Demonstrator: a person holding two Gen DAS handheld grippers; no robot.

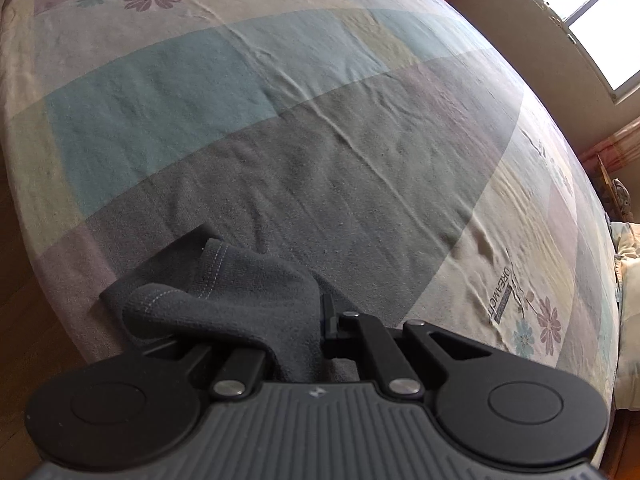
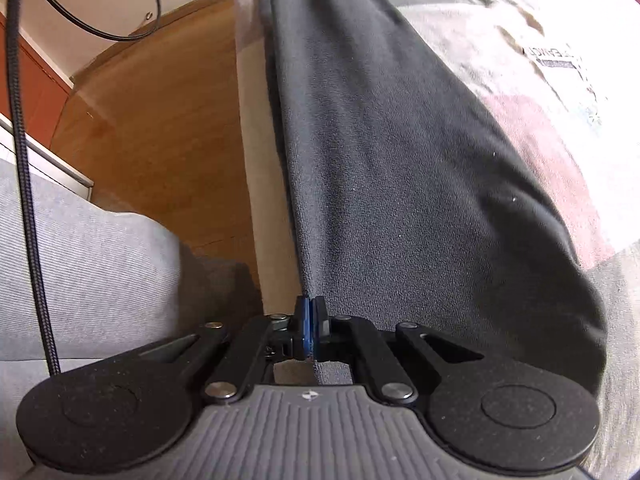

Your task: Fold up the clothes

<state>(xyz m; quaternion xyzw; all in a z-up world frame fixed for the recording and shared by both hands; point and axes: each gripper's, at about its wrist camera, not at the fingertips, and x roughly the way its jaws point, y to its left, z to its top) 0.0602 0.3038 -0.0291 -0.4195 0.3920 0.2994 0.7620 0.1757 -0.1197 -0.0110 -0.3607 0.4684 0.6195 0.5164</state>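
Note:
A dark grey garment bunches over my left gripper, whose jaws are shut on its stitched hem; the cloth hides the left finger. In the right wrist view the same grey garment stretches long and flat away from me along the near edge of the bed. My right gripper is shut on the garment's near edge, the blue pads pressed together on the cloth. Both grippers point steeply down at the bed.
The bed carries a pastel patchwork sheet with flower prints. A wooden floor lies left of the bed edge. A person's grey-clad leg and a black cable are at the left. A window is at the far right.

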